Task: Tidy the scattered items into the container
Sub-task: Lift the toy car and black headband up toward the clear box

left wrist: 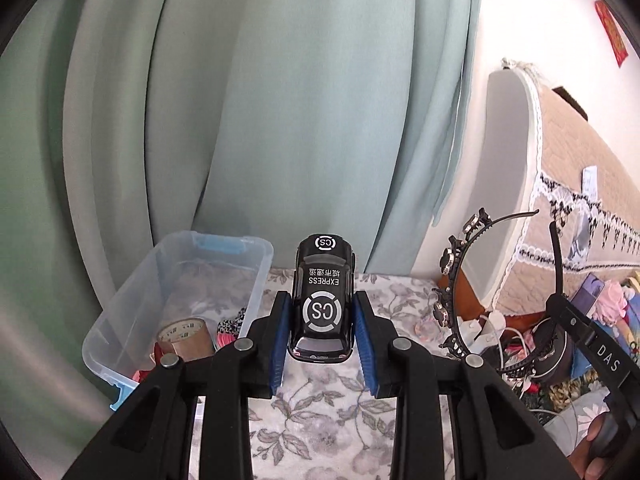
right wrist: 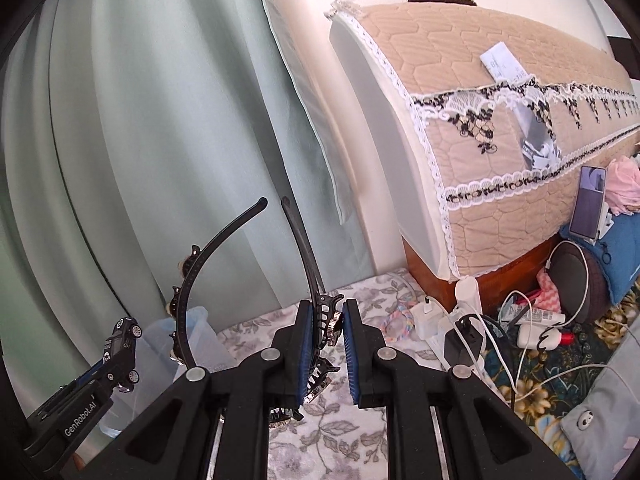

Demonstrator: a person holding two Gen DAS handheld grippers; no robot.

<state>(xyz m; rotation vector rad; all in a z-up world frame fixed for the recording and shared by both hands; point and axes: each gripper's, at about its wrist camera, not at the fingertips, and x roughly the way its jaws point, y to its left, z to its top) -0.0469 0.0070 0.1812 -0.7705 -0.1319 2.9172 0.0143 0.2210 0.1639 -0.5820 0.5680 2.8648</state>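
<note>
We hold two things at once, and the bin (left wrist: 176,280) is our landmark. The toy car (left wrist: 323,304) sits clamped between the blue pads (left wrist: 278,340) of the left gripper (left wrist: 323,340), lifted clear of the floral cloth (left wrist: 320,408), just right of the bin and level with its rim. The pads press the car's flanks squarely, roof toward the camera, so the hold looks firm.

The headband (right wrist: 320,320) is pinched in the right gripper (right wrist: 325,344), farther right of the bin, its two ends arcing upward and its jewelled clips hanging below. The jaws bite only a short stretch of a thin, springy band, so we judge this the weaker hold.

To do the drop well, we should carry the car over the bin's open mouth first, lower it past the rim, then release, aiming beside the tape roll (left wrist: 184,336) already inside, not on top of it. The headband should follow, tilted so its long ends enter lengthwise; crosswise, it could catch on the rim.

Right of the bin, beyond the headband, cables and chargers (right wrist: 452,320) crowd the cloth; we keep clear of them.
</note>
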